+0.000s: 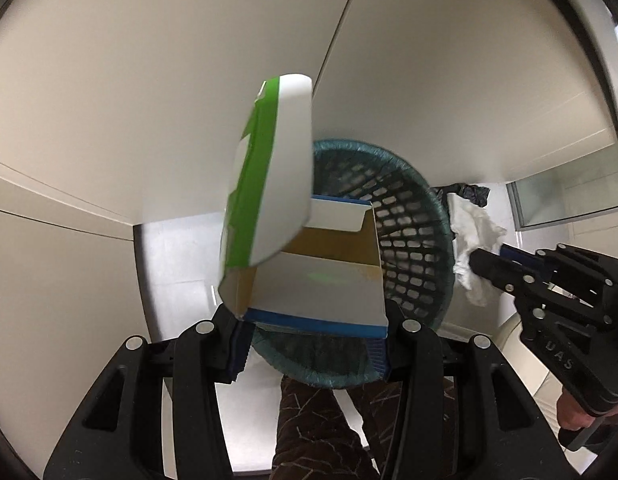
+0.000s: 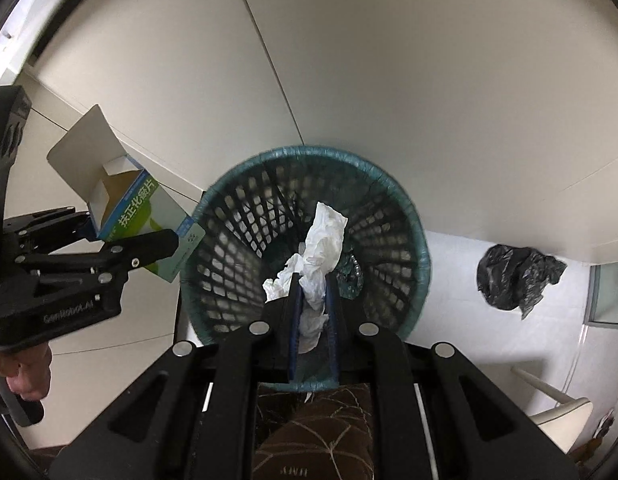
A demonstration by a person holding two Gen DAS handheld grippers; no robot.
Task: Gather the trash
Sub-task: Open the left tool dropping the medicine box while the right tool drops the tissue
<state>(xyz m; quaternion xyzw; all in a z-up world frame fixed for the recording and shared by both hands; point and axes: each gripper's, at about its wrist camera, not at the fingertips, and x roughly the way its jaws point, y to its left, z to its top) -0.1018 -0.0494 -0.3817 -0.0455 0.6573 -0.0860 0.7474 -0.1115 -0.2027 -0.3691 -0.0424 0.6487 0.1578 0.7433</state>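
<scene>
Our right tool (image 2: 314, 292), clamped on crumpled tissue (image 2: 323, 240), sits directly over the wastebasket (image 2: 413, 216), frame centre; left tool (image 1: 315, 320) grips the medicine box (image 1: 317, 280).

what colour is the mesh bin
Dark teal, with a black lattice wall; the bin shows best in the right wrist view.

We see a pale panelled wall (image 2: 389, 80) behind, a glossy white tiled floor (image 2: 449, 292) below, a white plastic chair (image 2: 557, 412) at lower right, and a frosted glass panel (image 2: 609, 300) beside it.
</scene>
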